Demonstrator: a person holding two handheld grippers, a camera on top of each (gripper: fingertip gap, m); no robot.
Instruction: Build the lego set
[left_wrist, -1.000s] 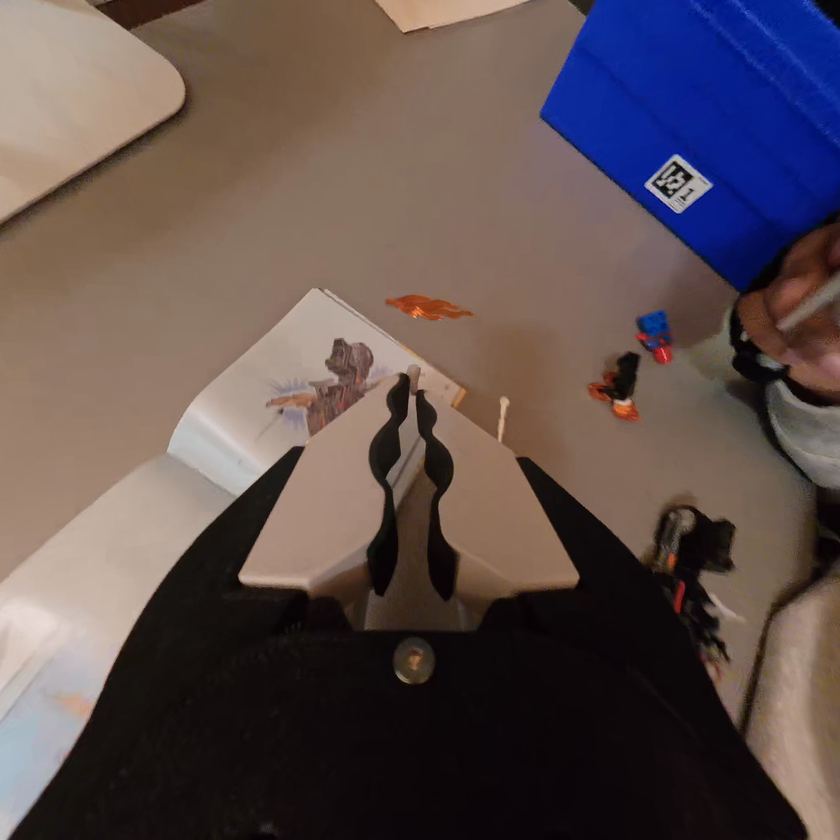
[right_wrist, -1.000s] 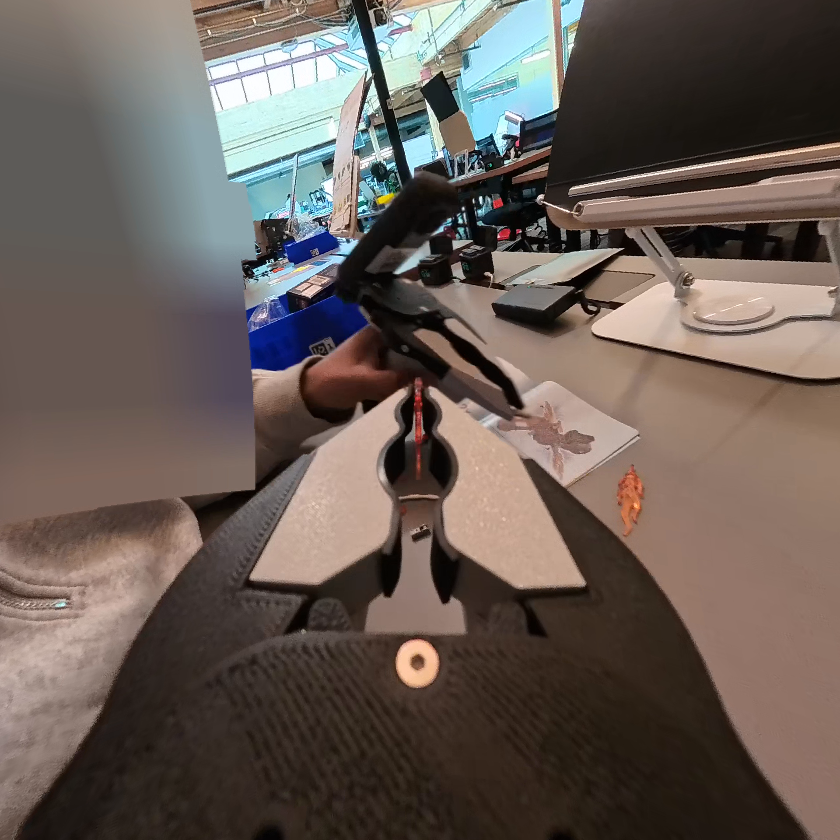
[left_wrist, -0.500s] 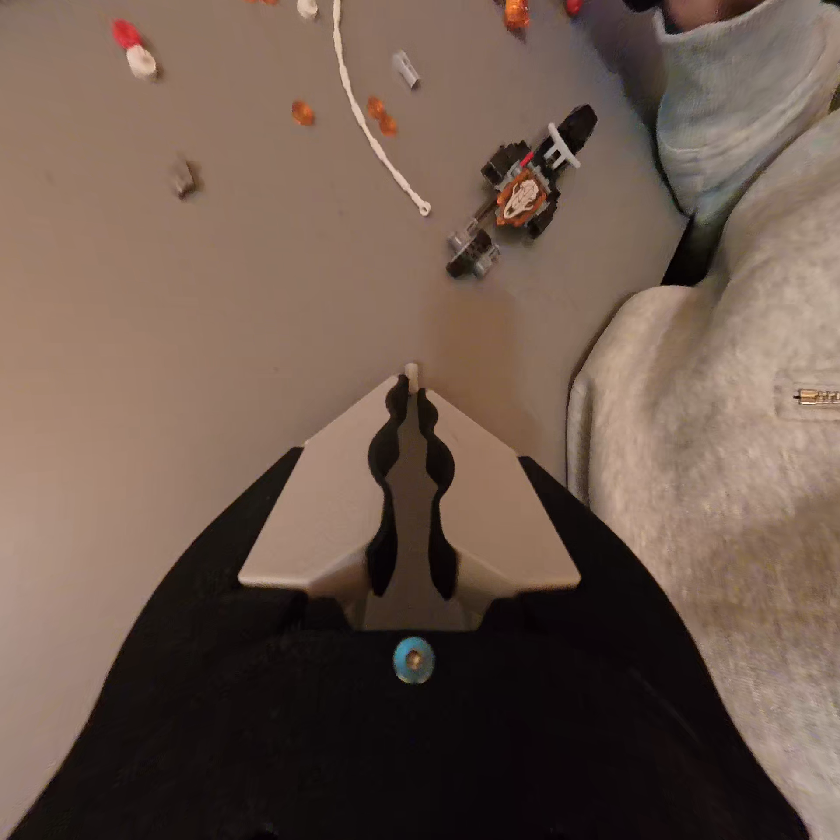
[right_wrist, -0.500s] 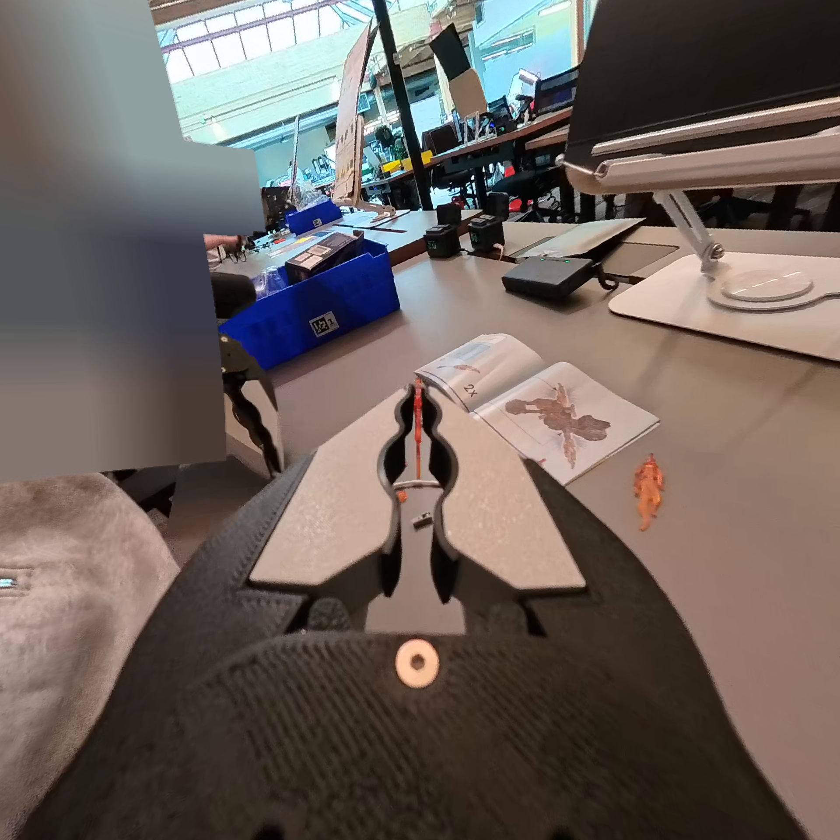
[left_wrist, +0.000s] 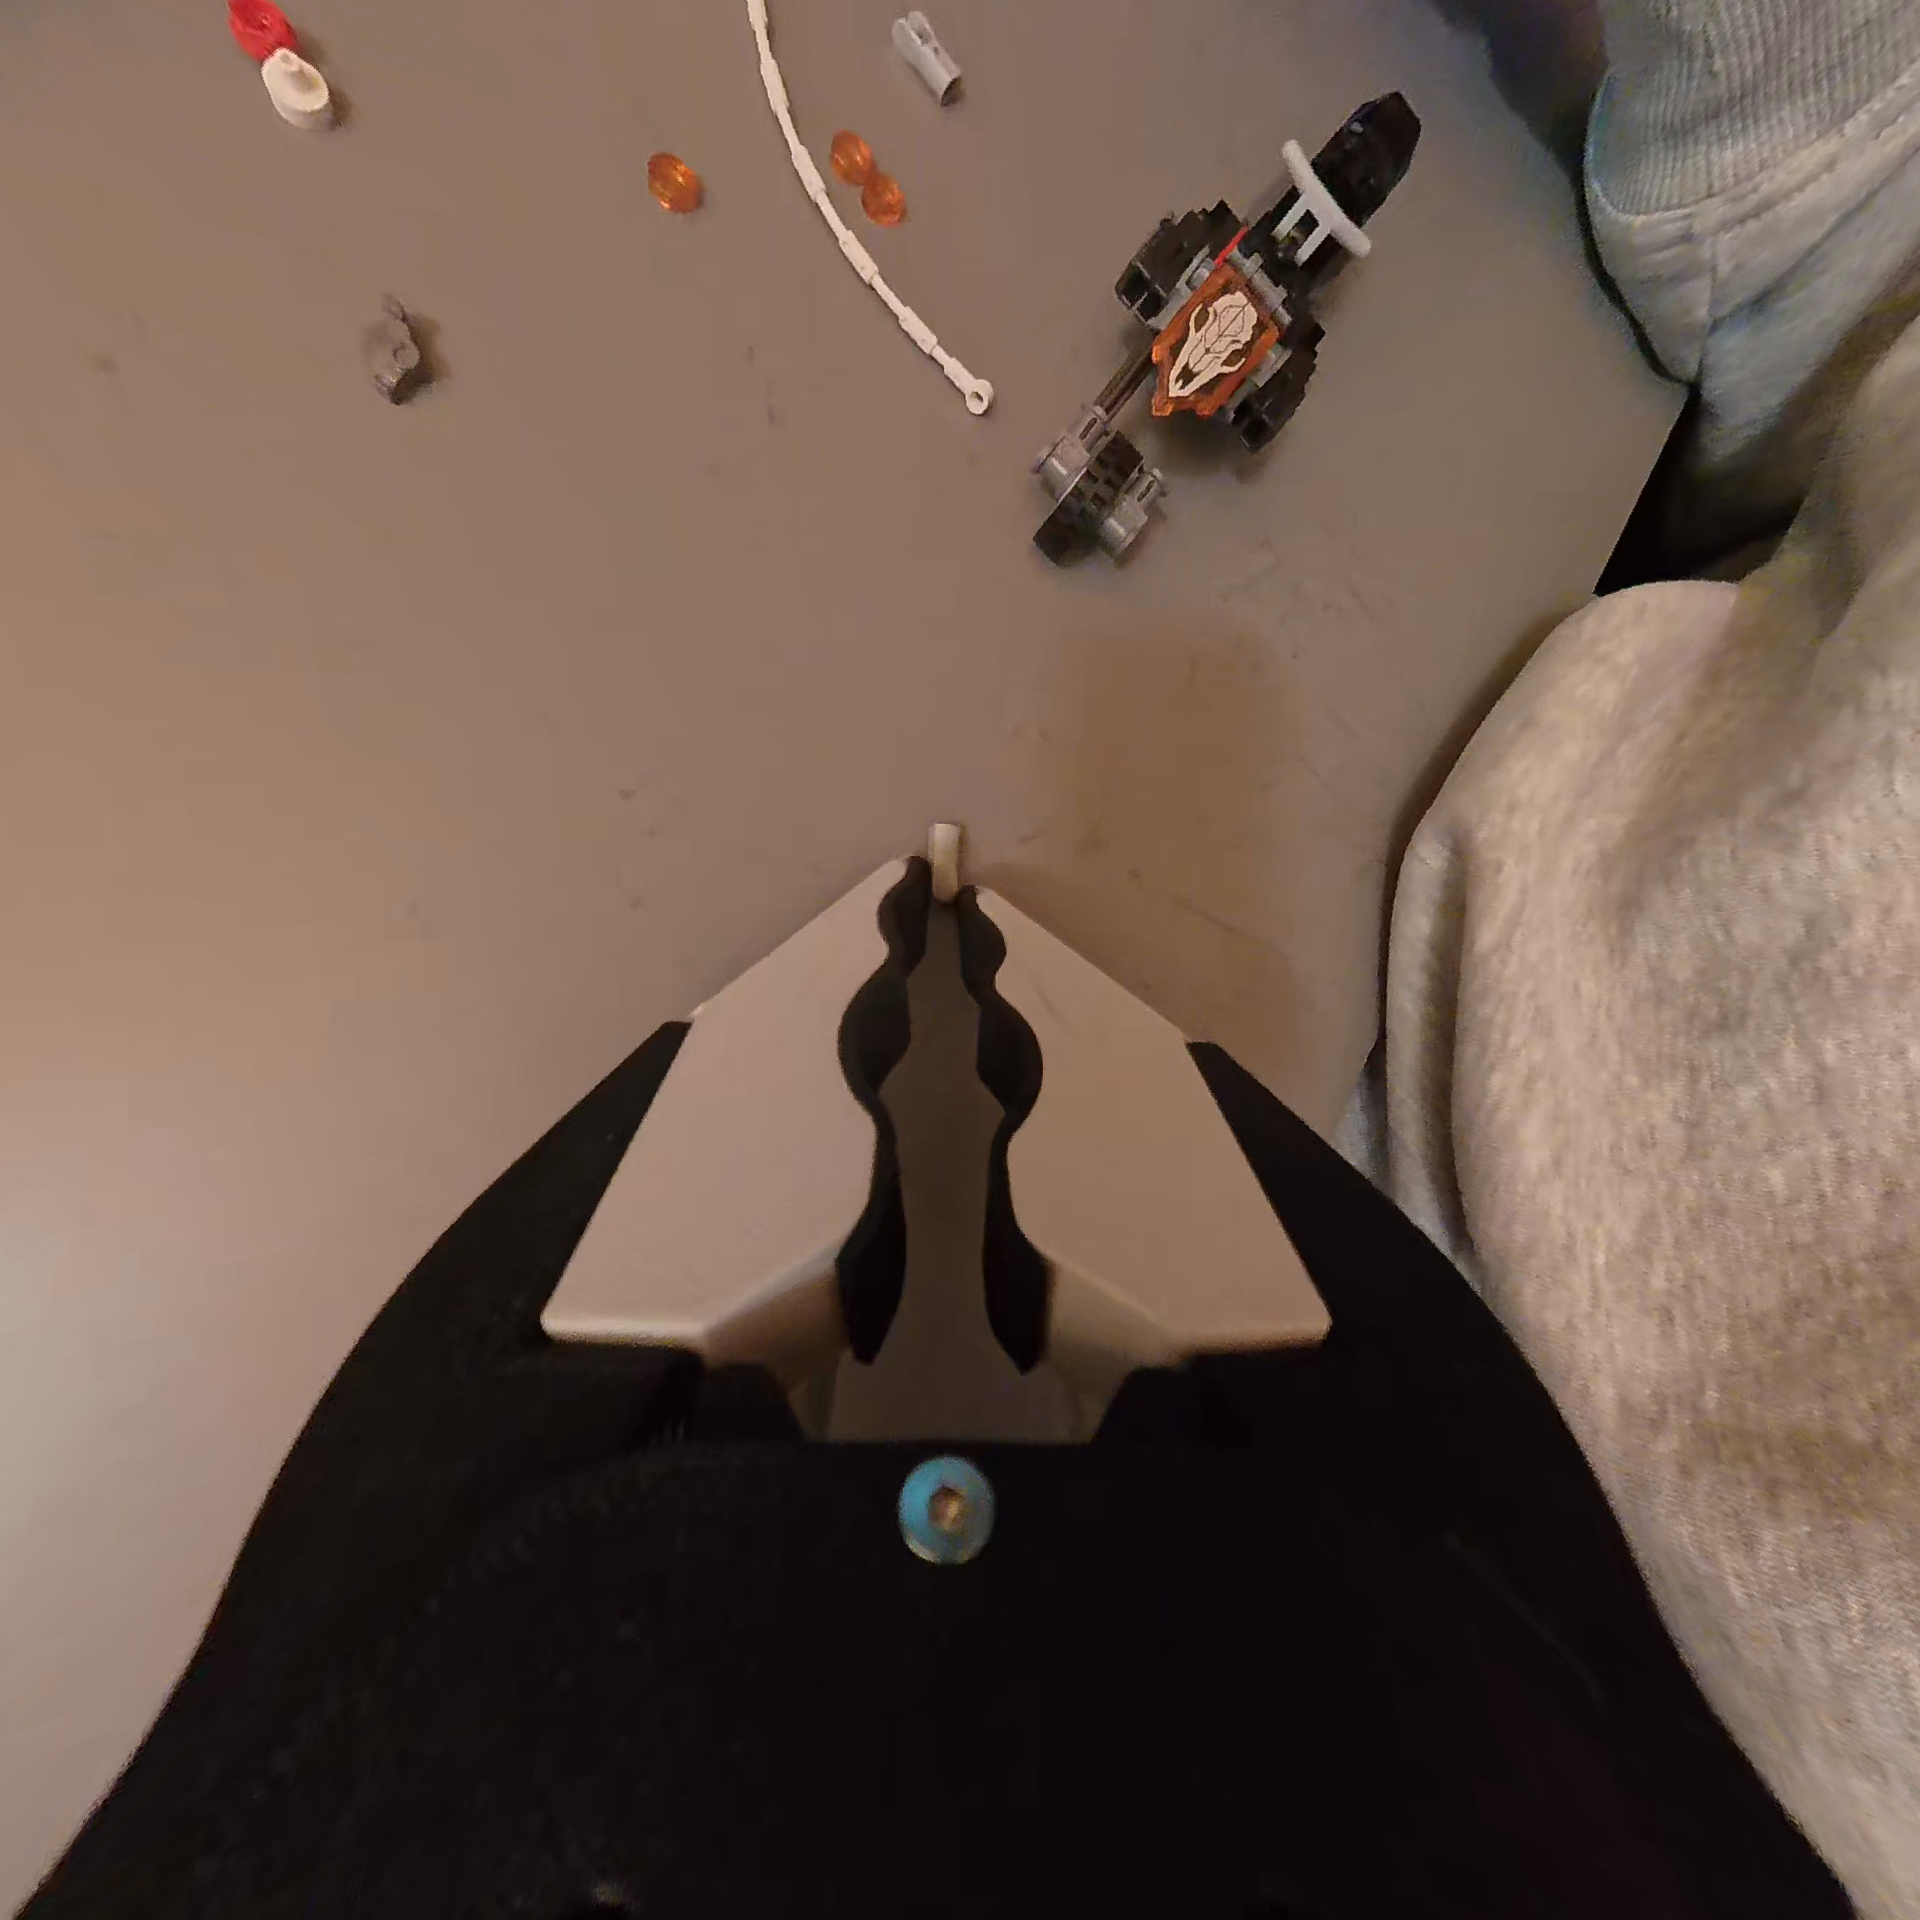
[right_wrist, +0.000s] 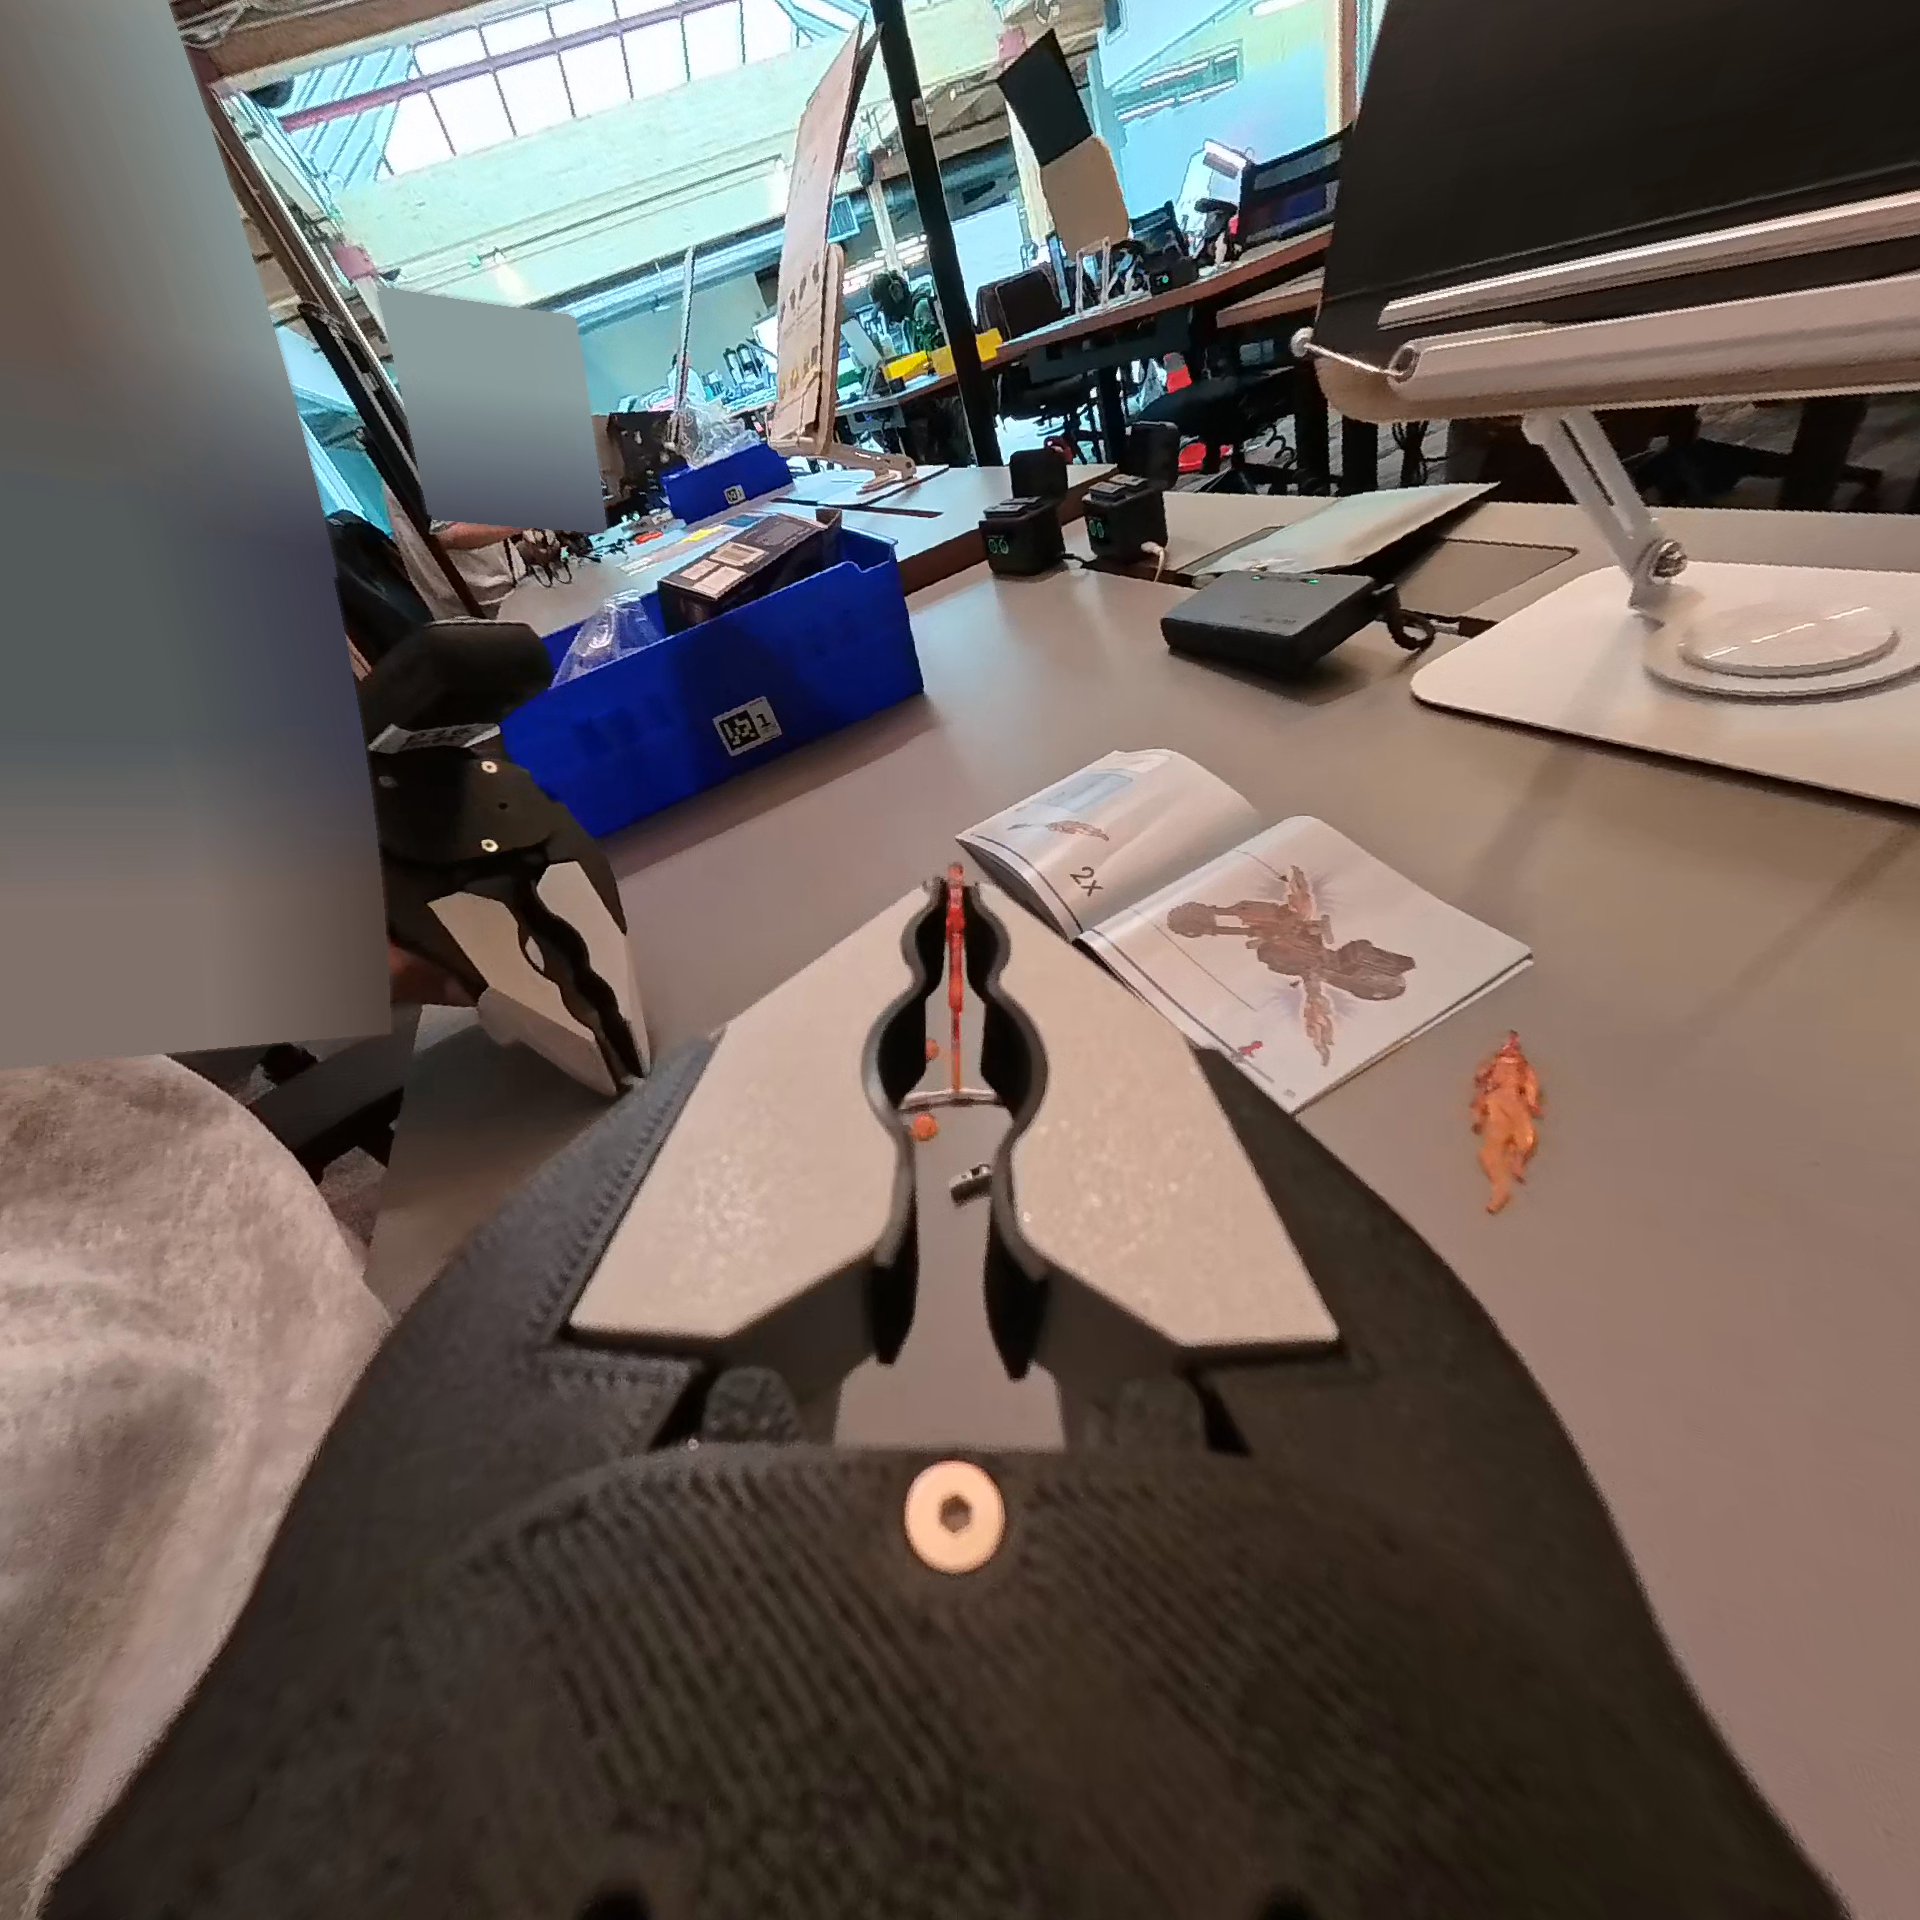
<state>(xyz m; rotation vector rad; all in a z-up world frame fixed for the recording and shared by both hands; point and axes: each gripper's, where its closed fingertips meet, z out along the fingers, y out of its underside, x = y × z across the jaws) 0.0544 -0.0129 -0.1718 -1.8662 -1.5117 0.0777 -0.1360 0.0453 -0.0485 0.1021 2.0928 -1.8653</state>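
Note:
My left gripper points down at the table and is shut on a small pale peg that sticks out past its tips. A partly built black and grey lego model with an orange skull tile lies ahead to the right. My right gripper is shut on a thin translucent red-orange piece held upright between its tips, above the table. The left gripper also shows in the right wrist view, low at the left, pointing down.
Loose parts lie ahead of the left gripper: a white chain, orange studs, a red and white piece, grey bits. An open instruction booklet, an orange flame piece, a blue bin and a laptop stand are on the table. A grey sleeve is at the right. The left gripper's tips are roughly 25 cm from the right gripper's. The white chain lies around 12 cm away from my left fingertips.
The left gripper swung away from the booklet, down and toward the table's near edge by the lego model, still holding the peg. The right gripper kept its hold and barely moved.

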